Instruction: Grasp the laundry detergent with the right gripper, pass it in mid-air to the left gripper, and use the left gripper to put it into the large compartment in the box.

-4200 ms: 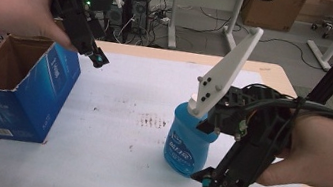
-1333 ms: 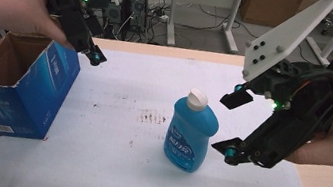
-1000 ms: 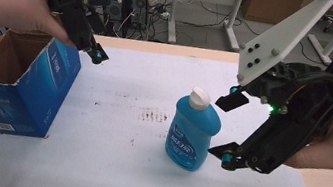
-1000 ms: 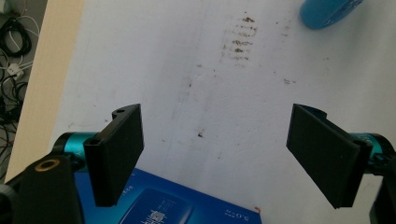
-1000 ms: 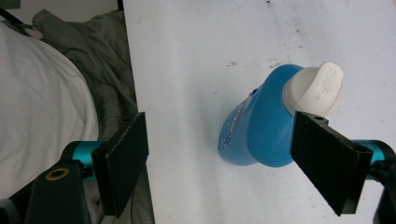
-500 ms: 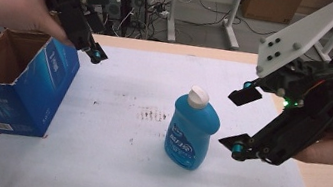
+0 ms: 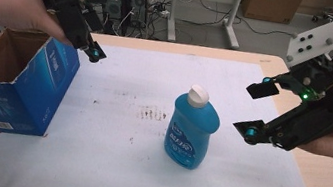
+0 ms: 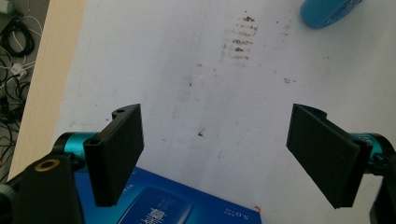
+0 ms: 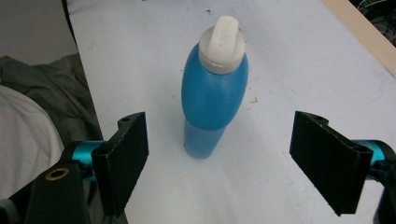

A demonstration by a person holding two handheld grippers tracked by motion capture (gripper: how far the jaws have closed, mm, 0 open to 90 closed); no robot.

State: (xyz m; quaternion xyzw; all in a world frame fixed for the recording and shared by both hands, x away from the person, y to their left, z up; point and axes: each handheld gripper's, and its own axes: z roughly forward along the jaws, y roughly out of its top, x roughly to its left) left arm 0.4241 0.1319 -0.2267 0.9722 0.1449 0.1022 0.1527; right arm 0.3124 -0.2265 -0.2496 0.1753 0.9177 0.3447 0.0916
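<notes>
My right gripper (image 7: 256, 110) is wide open and it holds nothing. It hangs in the air just to the right of the blue bottle (image 7: 192, 128), with a clear gap between the jaws and the bottle. In the right gripper view the bottle (image 9: 214, 91) stands in front of my two black jaws, between them but farther away, and neither jaw touches it.

The bottle stands upright on the white table cover (image 7: 107, 165), a little right of the middle of the table. It has a white cap (image 7: 199, 96) on top and a label (image 7: 180, 144) on its front side. Some small brown stains (image 7: 153, 114) are on the cover just to the left of the bottle.

My left gripper (image 7: 91, 51) is at the far left, above the top edge of the blue cardboard box (image 7: 29, 84). In the left gripper view its jaws are wide apart and nothing is between them; the corner of the box (image 8: 187, 205) is seen under them, and the bottom of the bottle (image 8: 329, 11) is far away at the upper right. The box is open at the top and it stands at the left side of the table, well apart from the bottle. I cannot tell what is inside the box.
</notes>
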